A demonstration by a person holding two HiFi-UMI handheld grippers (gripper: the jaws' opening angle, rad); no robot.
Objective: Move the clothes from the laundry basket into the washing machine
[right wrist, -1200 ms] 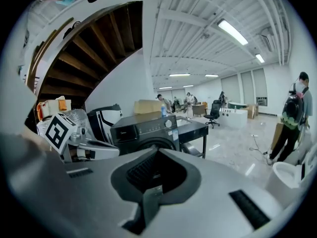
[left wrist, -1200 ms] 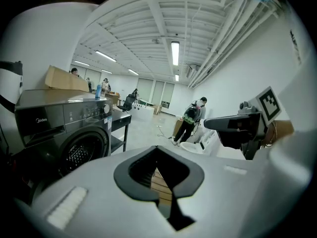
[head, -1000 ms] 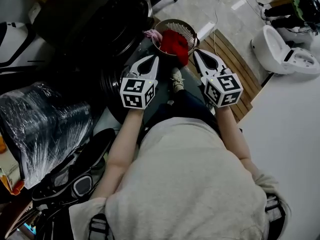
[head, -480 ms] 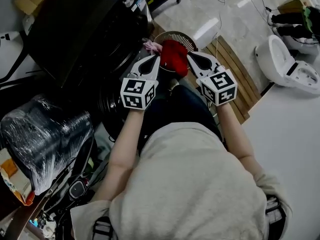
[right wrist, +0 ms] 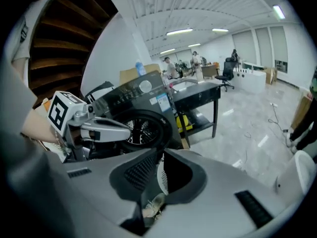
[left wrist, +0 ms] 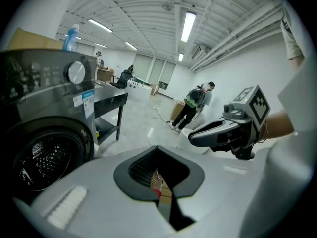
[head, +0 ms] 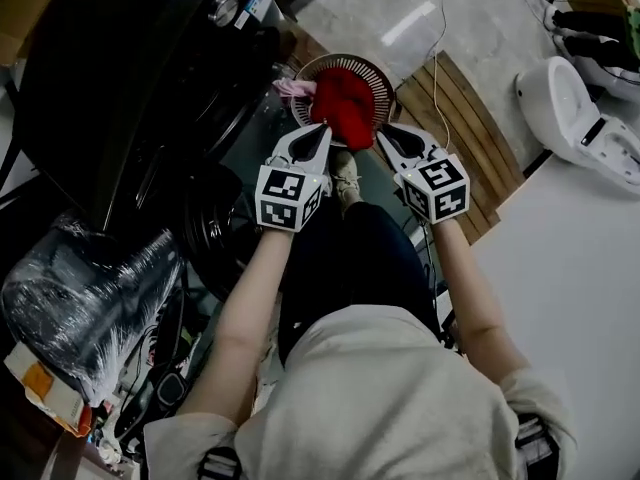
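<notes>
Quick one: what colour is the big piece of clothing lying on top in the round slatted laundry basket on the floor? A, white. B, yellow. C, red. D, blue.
C: a bright red garment fills the middle of the round slatted laundry basket, with only a smaller pink piece showing at its edge.

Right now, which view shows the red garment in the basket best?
The head view: the red garment lies in plain sight in the basket. The left gripper view shows only a red sliver; the right gripper view shows none.
</notes>
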